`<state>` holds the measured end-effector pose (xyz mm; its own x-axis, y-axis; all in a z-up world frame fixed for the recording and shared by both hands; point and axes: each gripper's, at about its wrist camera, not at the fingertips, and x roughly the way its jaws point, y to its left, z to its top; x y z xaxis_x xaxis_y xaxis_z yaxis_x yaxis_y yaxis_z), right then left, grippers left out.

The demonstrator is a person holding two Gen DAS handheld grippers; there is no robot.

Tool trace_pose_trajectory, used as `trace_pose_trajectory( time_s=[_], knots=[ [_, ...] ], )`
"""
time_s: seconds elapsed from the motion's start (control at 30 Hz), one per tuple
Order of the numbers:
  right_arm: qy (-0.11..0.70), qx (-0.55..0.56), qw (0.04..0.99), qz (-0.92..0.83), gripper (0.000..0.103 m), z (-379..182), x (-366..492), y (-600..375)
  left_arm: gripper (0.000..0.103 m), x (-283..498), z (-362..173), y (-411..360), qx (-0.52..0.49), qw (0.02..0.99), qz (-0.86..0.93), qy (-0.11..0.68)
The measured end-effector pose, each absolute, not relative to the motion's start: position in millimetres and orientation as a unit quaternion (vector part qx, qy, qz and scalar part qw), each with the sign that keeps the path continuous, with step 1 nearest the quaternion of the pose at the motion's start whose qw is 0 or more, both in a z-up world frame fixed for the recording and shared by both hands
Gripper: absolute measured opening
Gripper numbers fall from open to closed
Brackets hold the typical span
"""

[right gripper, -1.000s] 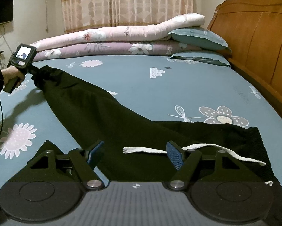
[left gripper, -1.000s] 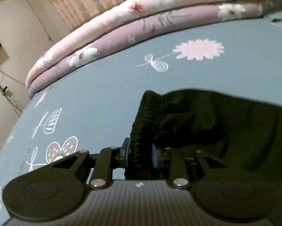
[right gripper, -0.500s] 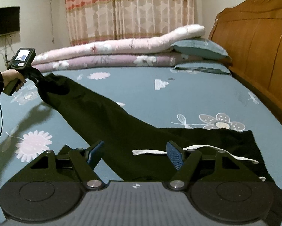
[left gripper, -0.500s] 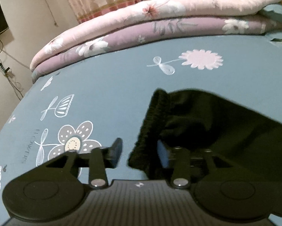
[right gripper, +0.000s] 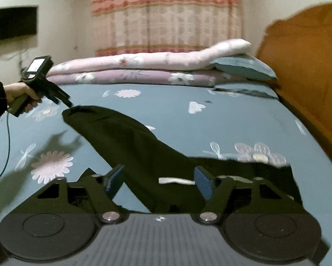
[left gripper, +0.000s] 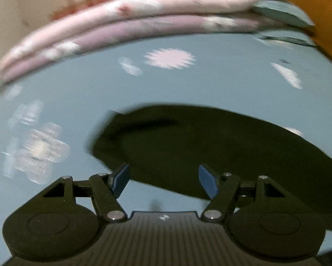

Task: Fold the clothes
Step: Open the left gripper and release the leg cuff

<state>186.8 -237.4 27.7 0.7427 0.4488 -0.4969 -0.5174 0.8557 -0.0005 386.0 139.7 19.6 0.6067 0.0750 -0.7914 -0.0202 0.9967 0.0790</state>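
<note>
Black trousers [right gripper: 143,150] lie stretched flat across the blue flowered bedsheet [right gripper: 221,115], one leg running to the far left, the waistband with a white drawstring [right gripper: 177,180] near my right gripper. My right gripper [right gripper: 158,180] is open just above the waist end, nothing between its fingers. In the blurred left wrist view the leg cuff [left gripper: 112,137] lies on the sheet just ahead of my left gripper [left gripper: 163,180], which is open and holds nothing. In the right wrist view the left gripper [right gripper: 66,103] hovers at the cuff, held by a hand [right gripper: 19,94].
Folded pink and purple quilts [right gripper: 143,66] and grey-blue pillows [right gripper: 243,68] are stacked along the far side of the bed. A wooden headboard [right gripper: 310,77] rises on the right. A curtain and a wall-mounted screen [right gripper: 14,23] stand behind.
My left gripper has opened and let go of the trouser cuff, which now lies on the sheet; it has drawn back slightly. The right gripper has lifted a little and stayed open.
</note>
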Motion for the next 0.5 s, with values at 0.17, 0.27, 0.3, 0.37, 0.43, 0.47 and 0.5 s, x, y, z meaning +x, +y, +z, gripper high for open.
trace_pose_trajectory(
  time_s=[0.17, 0.27, 0.3, 0.37, 0.43, 0.47, 0.5],
  knots=[
    [0.247, -0.152, 0.917, 0.273, 0.04, 44.2, 229.7, -227.2, 0.07, 377.9, 0.3, 98.7, 0.023, 0.895, -0.045, 0.444],
    [0.26, -0.184, 0.907, 0.274, 0.038, 46.0, 269.0, -225.3, 0.07, 375.4, -8.9, 74.9, 0.022, 0.893, -0.083, 0.441],
    [0.266, -0.192, 0.904, 0.275, 0.037, 45.2, 284.1, -225.5, 0.07, 374.6, -11.9, 67.0, 0.021, 0.892, -0.096, 0.44],
    [0.278, -0.202, 0.896, 0.28, 0.037, 39.6, 312.3, -224.8, 0.07, 373.0, -18.0, 51.1, 0.02, 0.89, -0.122, 0.438],
    [0.291, -0.212, 0.887, 0.291, 0.037, 30.4, 340.5, -222.3, 0.07, 371.3, -24.2, 35.2, 0.019, 0.888, -0.148, 0.435],
    [0.297, -0.22, 0.879, 0.301, 0.037, 22.6, 354.9, -219.8, 0.071, 370.5, -27.2, 27.3, 0.018, 0.886, -0.161, 0.434],
    [0.303, -0.228, 0.87, 0.314, 0.037, 13.9, 365.0, -217.1, 0.071, 369.7, -30.3, 19.3, 0.017, 0.885, -0.173, 0.432]
  ],
)
